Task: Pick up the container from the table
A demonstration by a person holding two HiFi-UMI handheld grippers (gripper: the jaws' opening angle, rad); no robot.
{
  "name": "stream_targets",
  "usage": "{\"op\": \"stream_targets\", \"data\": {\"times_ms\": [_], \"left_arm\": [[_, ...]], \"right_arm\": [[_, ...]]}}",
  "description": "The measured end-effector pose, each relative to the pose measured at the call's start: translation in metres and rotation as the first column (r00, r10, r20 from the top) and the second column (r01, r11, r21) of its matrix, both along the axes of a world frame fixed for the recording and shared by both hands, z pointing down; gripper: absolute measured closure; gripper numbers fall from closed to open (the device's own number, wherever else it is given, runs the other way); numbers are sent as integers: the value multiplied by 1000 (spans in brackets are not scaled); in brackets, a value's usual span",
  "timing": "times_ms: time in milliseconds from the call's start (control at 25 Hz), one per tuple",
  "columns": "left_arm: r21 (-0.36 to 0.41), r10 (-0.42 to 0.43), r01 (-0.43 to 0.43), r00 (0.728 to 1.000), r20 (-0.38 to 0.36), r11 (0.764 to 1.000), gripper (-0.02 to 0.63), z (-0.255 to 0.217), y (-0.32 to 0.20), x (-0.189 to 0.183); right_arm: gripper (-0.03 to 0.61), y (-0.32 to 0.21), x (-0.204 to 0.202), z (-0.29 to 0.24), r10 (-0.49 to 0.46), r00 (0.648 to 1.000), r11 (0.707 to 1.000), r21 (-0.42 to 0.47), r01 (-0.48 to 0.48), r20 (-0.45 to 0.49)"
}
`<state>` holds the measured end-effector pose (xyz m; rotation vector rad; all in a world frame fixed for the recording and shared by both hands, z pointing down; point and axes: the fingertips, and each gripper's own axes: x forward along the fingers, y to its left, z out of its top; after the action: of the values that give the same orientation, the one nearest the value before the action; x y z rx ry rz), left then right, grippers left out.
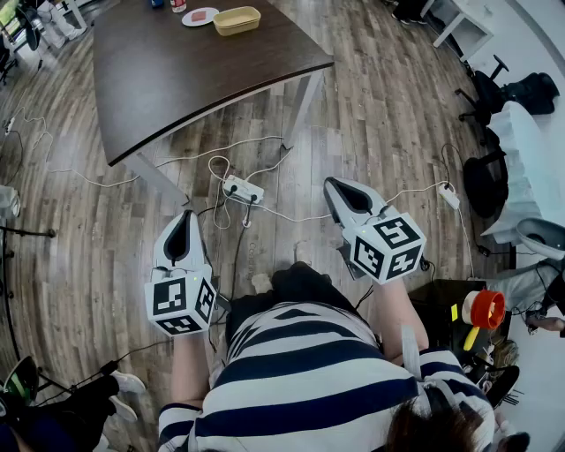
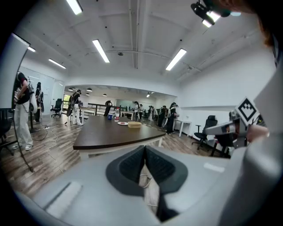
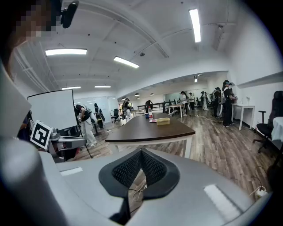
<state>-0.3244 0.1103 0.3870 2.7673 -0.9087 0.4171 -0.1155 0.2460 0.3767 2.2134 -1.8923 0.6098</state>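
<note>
I've got both claws short of the table (image 1: 203, 79), out over the wooden floor (image 1: 380, 106) on its near side. Left gripper (image 1: 180, 231): jaws pressed together, nothing in them. Right gripper (image 1: 346, 196): same, jaws together and empty. The container (image 1: 237, 19), tan and shallow, sits at the table's far end, just beside a small plate (image 1: 199, 16).

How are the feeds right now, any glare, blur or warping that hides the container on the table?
Head view: evenly lit, sharp, heavy fisheye curving the table; container small at the top edge. Left gripper view: dark vignette corners, near foreground soft, container tiny but distinguishable. Right gripper view: same vignette, ceiling lights bright, no glare on the container.
</note>
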Motion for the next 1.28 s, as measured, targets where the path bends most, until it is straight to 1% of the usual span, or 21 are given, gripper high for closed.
{"op": "stream_targets", "data": {"times_ms": [280, 480, 720, 960, 1120, 1280], "left_arm": [[3, -13, 13, 1000, 19, 1000, 614, 7, -1, 36], [16, -38, 37, 999, 31, 999, 614, 1, -6, 71], [72, -112, 114, 993, -23, 991, 614, -17, -16, 113], [64, -148, 148, 989, -3, 987, 614, -9, -10, 155], [59, -187, 186, 982, 11, 981, 614, -4, -8, 170], [51, -209, 208, 978, 22, 977, 614, 2, -4, 177]], "right_arm": [[583, -8, 30, 8, -23, 999, 999, 23, 23, 31], [583, -19, 62, 14, -46, 997, 999, 25, 45, 61], [583, -36, 104, 14, -136, 988, 990, 49, 132, 75], [583, -44, 146, 20, -203, 976, 979, 54, 199, 83], [583, -51, 161, 25, -269, 958, 963, 58, 265, 97], [583, -59, 171, 29, -316, 945, 948, 56, 312, 88]]}}
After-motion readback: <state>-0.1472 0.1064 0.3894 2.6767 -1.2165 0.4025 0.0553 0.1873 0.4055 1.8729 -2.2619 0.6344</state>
